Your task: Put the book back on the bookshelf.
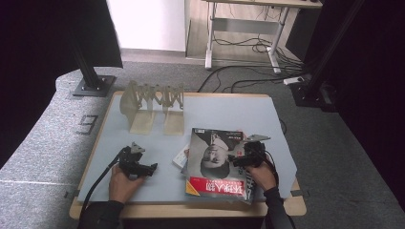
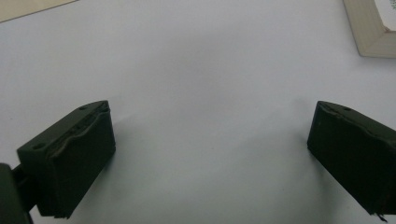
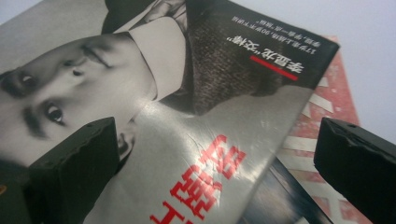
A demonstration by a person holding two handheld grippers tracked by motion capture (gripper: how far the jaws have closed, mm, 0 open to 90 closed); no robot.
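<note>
Right gripper view crops the magazine (image 3: 187, 116) cover.

Red and white Chinese characters are printed upside down on the magazine (image 3: 201, 116) cover; a taped mark resembling "E" is seen on the floor (image 1: 87, 125).

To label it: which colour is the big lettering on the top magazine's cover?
Red, clearest in the right gripper view, on the glossy top magazine.

Grey speckled carpet (image 1: 57, 143) all round the bench (image 1: 229, 109). Beyond its far edge: white wall (image 1: 145, 24), white-legged desk (image 1: 248, 28), tangled black cables (image 1: 248, 78). Black curtains (image 1: 377, 71) at both sides.
</note>
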